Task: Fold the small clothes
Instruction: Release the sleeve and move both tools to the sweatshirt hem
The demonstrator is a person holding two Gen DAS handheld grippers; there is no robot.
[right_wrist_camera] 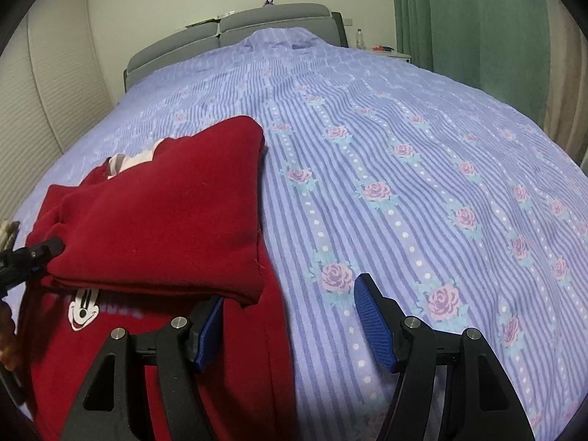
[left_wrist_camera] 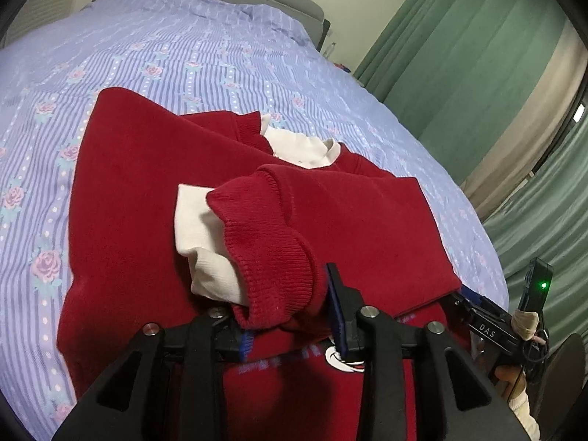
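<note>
A small red sweater [left_wrist_camera: 147, 198] with a white collar and white inner cuffs lies on the bed, its upper part folded over the lower part with the cartoon-mouse print [right_wrist_camera: 82, 308]. My left gripper [left_wrist_camera: 294, 316] is shut on the sweater's ribbed red cuff [left_wrist_camera: 272, 253]. My right gripper [right_wrist_camera: 288, 319] is open and empty at the sweater's right edge [right_wrist_camera: 165, 220], its left finger [right_wrist_camera: 209, 330] under the folded corner. The right gripper also shows in the left wrist view [left_wrist_camera: 485, 319]. The left gripper's tip shows in the right wrist view [right_wrist_camera: 40, 253].
The bed [right_wrist_camera: 404, 147] has a lilac striped cover with roses, with a grey headboard [right_wrist_camera: 257, 22] at the far end. Green curtains [left_wrist_camera: 459, 55] hang on the right. A nightstand [right_wrist_camera: 389, 51] with a bottle stands by the headboard.
</note>
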